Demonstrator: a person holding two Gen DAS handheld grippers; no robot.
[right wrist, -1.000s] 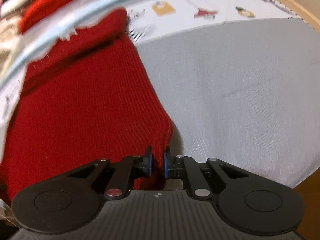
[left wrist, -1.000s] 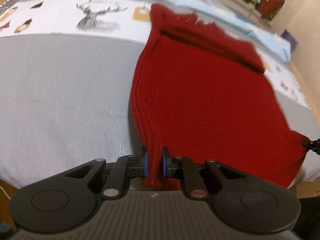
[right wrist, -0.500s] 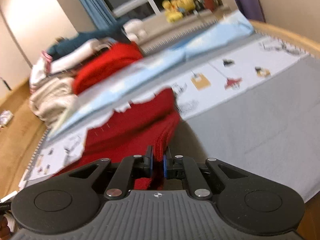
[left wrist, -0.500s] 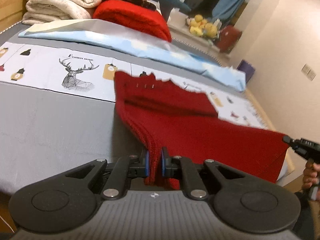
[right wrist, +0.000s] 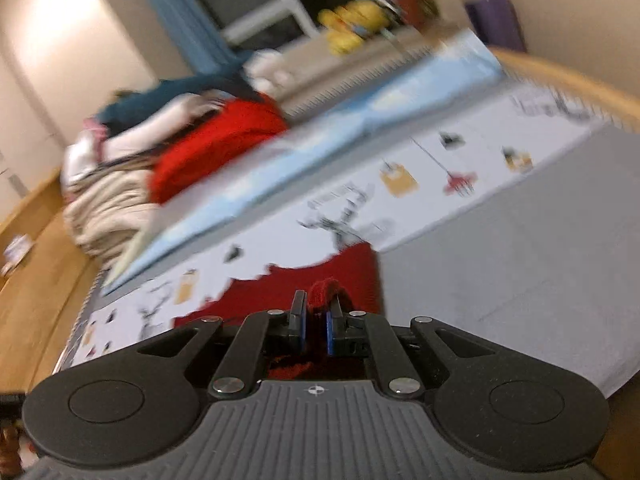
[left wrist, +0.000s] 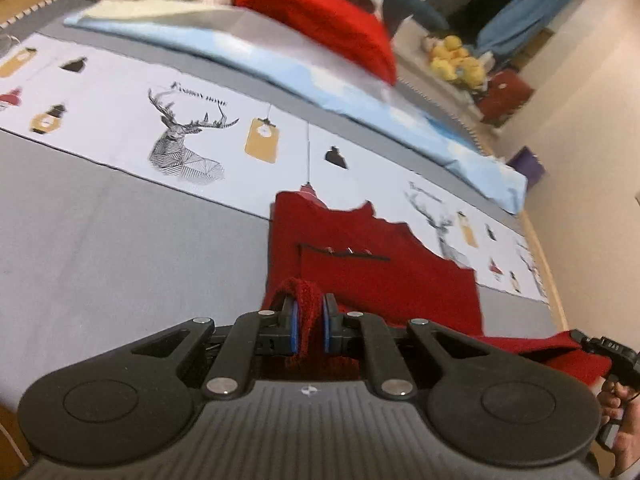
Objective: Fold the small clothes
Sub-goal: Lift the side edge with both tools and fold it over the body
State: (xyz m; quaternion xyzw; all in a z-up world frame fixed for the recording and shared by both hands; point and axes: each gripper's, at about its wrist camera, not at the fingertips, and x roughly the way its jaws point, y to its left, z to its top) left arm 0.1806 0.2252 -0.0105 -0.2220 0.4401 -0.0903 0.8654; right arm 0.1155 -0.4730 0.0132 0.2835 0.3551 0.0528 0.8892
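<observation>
The right tool (right wrist: pixel 316 326) is closed on a fold of the red knit (right wrist: pixel 336 276), which bulges up between its blue pads (right wrist: pixel 303 330). The rest of the knit lies on the bed (right wrist: pixel 500 248), partly on a white printed strip (right wrist: pixel 400 184) and beside the grey sheet. Behind it lies a light blue folded cloth (right wrist: pixel 340 140). Further back there is a blurred pile of clothes (right wrist: pixel 120 184) with a red piece (right wrist: pixel 224 144) on it, and yellow toys (right wrist: pixel 352 24) near a window.

Red knit garment (left wrist: pixel 376 280), near hem lifted off grey bed, far jagged edge lying on printed sheet.
</observation>
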